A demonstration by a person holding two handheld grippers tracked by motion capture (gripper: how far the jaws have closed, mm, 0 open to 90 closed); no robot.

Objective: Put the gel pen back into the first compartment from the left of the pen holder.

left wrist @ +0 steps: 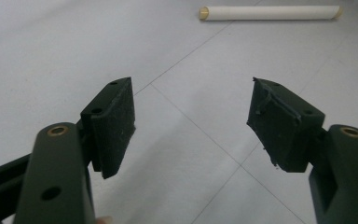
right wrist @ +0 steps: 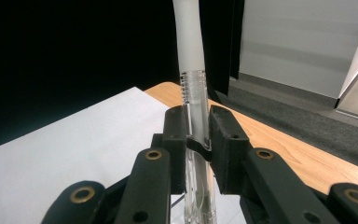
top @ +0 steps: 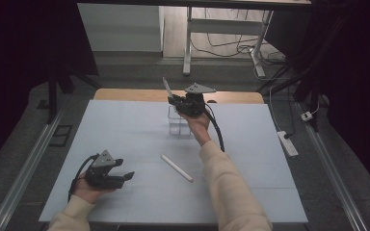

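My right gripper (top: pixel 172 100) is lifted over the far middle of the table, above a clear plastic rack (top: pixel 178 126). Its jaws are shut on a clear tube (top: pixel 166 86) with a frosted white upper part. In the right gripper view the tube (right wrist: pixel 189 46) stands upright between the pads (right wrist: pixel 175 140), its threaded neck just above them, and my right gripper (right wrist: pixel 196 135) clamps its clear body. My left gripper (top: pixel 124 169) rests in the hand near the front left, open with nothing in it (left wrist: pixel 191 123). A white tube (top: pixel 176 167) lies flat on the mat; the white tube (left wrist: pixel 270 12) is ahead of the left jaws.
A pale mat (top: pixel 125 130) covers the wooden table (top: pixel 125 95), whose far edge shows behind it. A power strip (top: pixel 287 143) and cables lie on the floor to the right. A white desk frame (top: pixel 188 43) stands beyond the table.
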